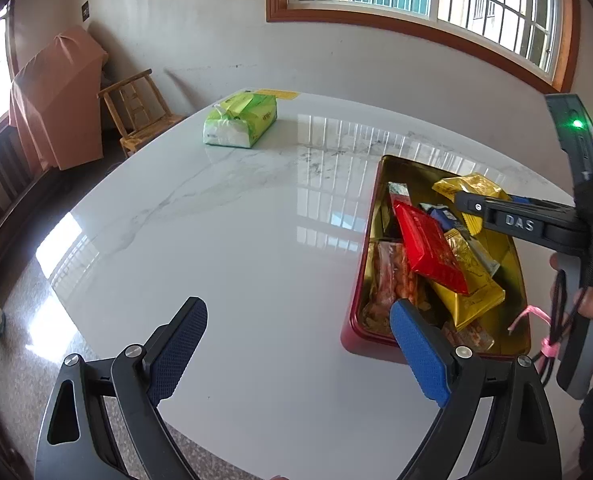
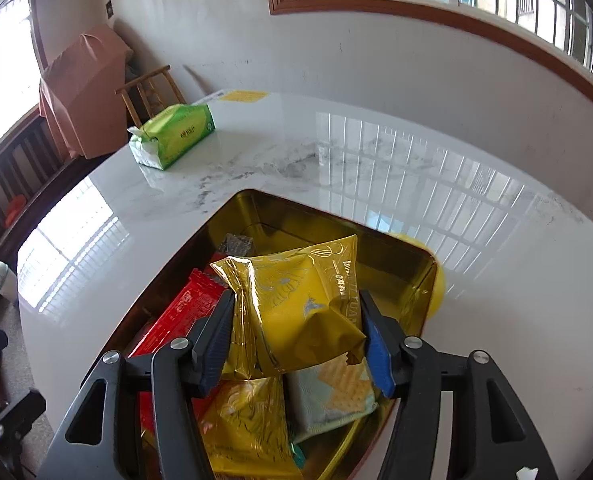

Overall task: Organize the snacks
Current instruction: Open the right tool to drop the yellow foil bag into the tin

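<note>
From the left wrist view, the left gripper [image 1: 296, 344] is hovering over the glossy white marble table [image 1: 236, 220], its jaws standing wide apart with nothing between them, apparently waiting beside the work. Just to its right, the rectangular gold-lined tin with a red outer wall [image 1: 360, 344] is resting on the table, holding a flat red foil packet [image 1: 428, 248] and other wrappers heaped loosely. The right gripper [image 1: 462, 200] is reaching in over the far end, carrying a crinkled gold foil snack bag [image 1: 472, 188]. A green tissue pack [image 1: 240, 120] is lying well apart.

From the right wrist view, the right gripper [image 2: 296, 336] is pinching the gold foil snack bag [image 2: 296, 304] by its sides, keeping it above the tin [image 2: 256, 204], likely so it can be set in the bare far end.
</note>
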Tool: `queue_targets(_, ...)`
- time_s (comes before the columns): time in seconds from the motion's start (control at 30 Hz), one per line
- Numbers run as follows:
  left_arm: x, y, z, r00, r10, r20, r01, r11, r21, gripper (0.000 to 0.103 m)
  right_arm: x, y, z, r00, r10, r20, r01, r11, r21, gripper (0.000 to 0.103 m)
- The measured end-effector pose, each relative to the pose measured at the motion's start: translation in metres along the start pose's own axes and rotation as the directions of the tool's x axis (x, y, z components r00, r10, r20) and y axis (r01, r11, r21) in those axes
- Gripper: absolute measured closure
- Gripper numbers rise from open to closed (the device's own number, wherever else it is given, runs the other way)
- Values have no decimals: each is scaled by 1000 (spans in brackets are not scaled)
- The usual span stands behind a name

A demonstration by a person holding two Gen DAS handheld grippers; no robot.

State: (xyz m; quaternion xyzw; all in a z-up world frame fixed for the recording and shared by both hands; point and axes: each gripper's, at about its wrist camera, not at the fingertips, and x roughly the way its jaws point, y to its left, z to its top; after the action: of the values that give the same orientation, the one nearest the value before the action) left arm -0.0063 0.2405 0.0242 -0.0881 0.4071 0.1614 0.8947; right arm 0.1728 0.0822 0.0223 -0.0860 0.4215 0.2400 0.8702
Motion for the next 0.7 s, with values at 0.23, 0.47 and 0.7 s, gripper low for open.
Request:
queue_targets(0.23,4,0,-3,1000,4,-10,-4,1000,3,10,13,-5,-6,999,-5,-39,6,999,38,39)
queue_targets(0.47,7,-5,-5,1000,14,-21,-14,1000,14,10,8,-1,-13,999,-24,-34,25,999,29,20)
queue_targets(0.7,5,-7,-6,999,25,-22,-25,1000,18,10,-21,2,-20,998,-57,24,56,998,31,9)
